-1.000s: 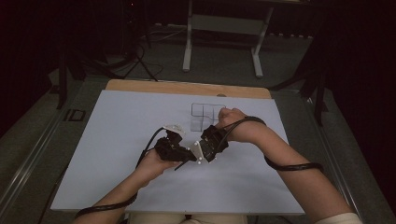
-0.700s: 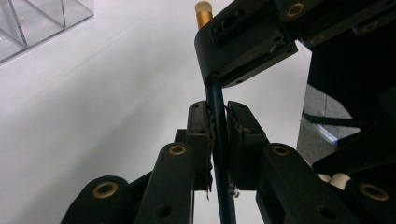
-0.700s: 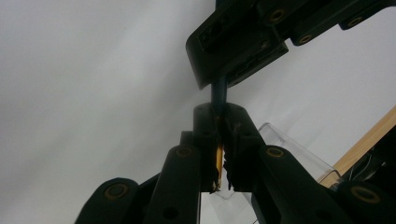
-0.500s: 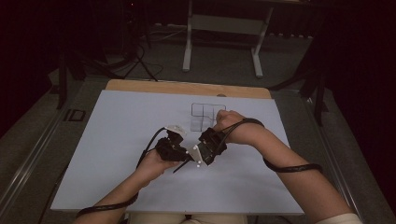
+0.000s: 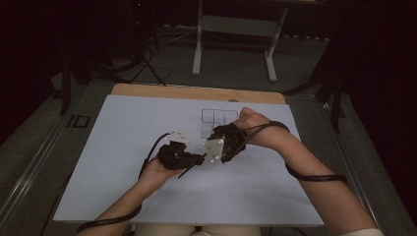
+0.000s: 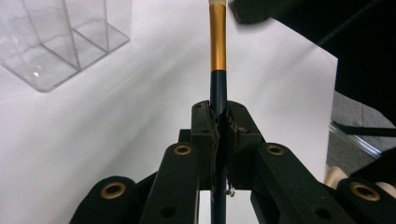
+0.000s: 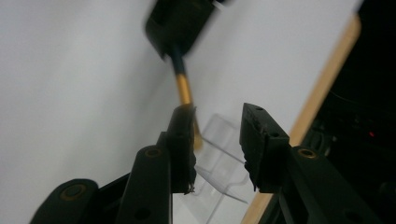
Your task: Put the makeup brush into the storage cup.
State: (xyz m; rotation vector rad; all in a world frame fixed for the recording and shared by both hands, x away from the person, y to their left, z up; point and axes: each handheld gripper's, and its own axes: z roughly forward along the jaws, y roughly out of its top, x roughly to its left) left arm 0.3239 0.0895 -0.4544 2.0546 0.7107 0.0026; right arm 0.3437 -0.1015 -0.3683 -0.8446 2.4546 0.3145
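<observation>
My left gripper (image 6: 219,114) is shut on a thin pen (image 6: 217,42) with a dark blue shaft and a gold band, which points straight out from its jaws. In the high view both hands meet at the middle of the white sheet, the left gripper (image 5: 195,159) tip to tip with my right gripper (image 5: 206,155). The right gripper (image 7: 217,116) has just been opening its jaws. The pen's gold end (image 7: 184,88) passes behind its left fingertip, and the gap between the jaws holds nothing. The left gripper (image 7: 180,23) grips the pen farther up.
A clear plastic divided box (image 5: 219,116) stands just beyond the hands, also seen in the gripper views (image 6: 56,37) (image 7: 222,149). The white sheet (image 5: 123,137) lies on a wooden board (image 5: 196,92). A metal stand (image 5: 236,24) is on the floor behind the table.
The right gripper has lifted slightly and drawn a little away from the left gripper's tip. The left hand has stayed in place with the pen.
</observation>
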